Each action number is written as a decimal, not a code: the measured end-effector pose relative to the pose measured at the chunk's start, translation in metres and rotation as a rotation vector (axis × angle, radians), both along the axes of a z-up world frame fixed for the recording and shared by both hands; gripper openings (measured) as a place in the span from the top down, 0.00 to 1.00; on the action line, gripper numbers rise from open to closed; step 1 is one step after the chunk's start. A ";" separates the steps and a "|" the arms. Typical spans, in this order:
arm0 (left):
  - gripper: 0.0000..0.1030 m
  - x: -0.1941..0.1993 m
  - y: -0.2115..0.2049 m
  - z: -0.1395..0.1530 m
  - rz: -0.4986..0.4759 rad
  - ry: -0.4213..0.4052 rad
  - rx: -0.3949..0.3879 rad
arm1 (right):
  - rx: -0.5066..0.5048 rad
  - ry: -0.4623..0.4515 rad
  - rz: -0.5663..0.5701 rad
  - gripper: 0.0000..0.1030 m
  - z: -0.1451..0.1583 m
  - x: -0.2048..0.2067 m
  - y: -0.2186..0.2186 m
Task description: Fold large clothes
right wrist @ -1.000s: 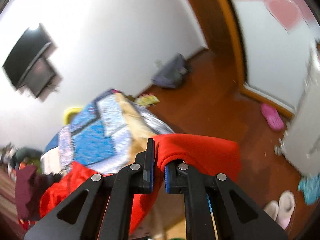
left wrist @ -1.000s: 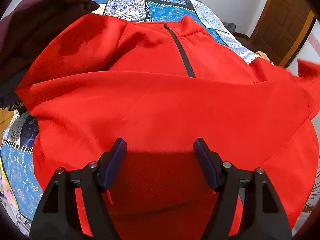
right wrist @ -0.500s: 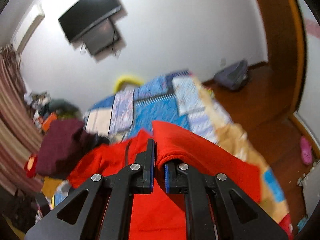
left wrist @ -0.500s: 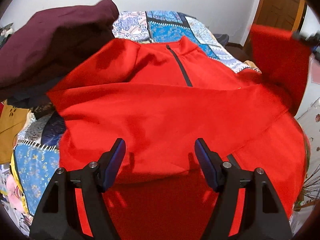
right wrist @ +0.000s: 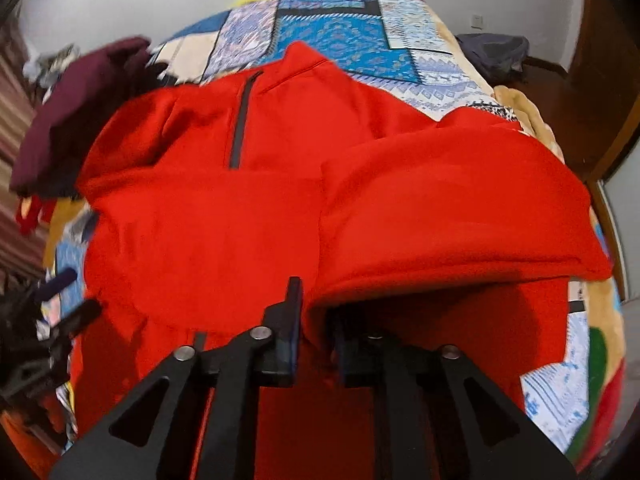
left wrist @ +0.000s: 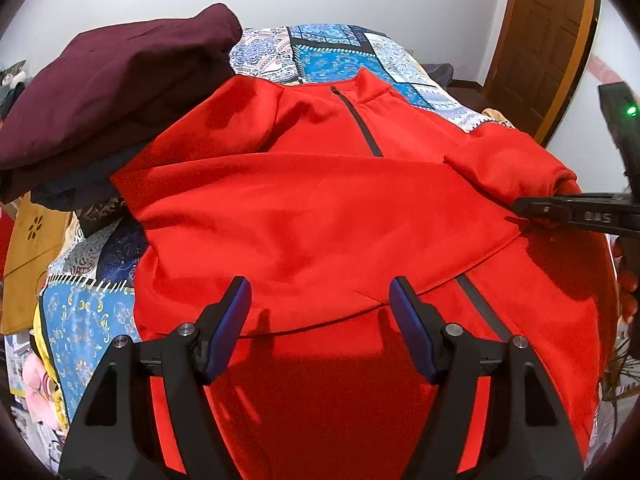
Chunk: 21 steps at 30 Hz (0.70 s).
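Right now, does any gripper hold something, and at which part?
The right gripper is shut on the red jacket, gripping the end of its sleeve. The left gripper is open above the jacket and holds nothing.

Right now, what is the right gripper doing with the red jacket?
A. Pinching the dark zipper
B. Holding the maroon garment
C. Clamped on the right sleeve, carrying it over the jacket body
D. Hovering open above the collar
C: the right gripper has its jaws closed on a fold of the red sleeve, which drapes across the red jacket; the left gripper is open.
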<state>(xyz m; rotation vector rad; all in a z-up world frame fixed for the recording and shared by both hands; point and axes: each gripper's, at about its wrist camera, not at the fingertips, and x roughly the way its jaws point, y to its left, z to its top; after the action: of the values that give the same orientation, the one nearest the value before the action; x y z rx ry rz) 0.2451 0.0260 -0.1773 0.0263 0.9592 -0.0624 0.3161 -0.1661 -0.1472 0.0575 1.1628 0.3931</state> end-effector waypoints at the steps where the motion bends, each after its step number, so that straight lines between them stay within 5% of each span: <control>1: 0.32 0.000 -0.001 0.000 -0.002 -0.001 0.001 | -0.002 -0.002 0.013 0.79 0.003 -0.002 0.000; 6: 0.32 0.004 -0.008 0.005 -0.009 -0.014 0.000 | 0.001 -0.068 0.036 0.56 0.031 -0.015 -0.013; 13: 0.32 0.009 -0.017 0.014 -0.013 -0.040 -0.011 | 0.058 -0.160 -0.070 0.55 0.067 -0.017 -0.061; 21: 0.32 0.012 -0.031 0.018 -0.035 -0.059 -0.001 | 0.170 -0.171 -0.391 0.52 0.060 0.001 -0.143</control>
<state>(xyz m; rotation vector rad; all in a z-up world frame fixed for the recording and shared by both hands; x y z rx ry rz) 0.2572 -0.0050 -0.1590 0.0439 0.9001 -0.0936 0.3171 -0.3095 -0.0872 0.3868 0.9207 0.1455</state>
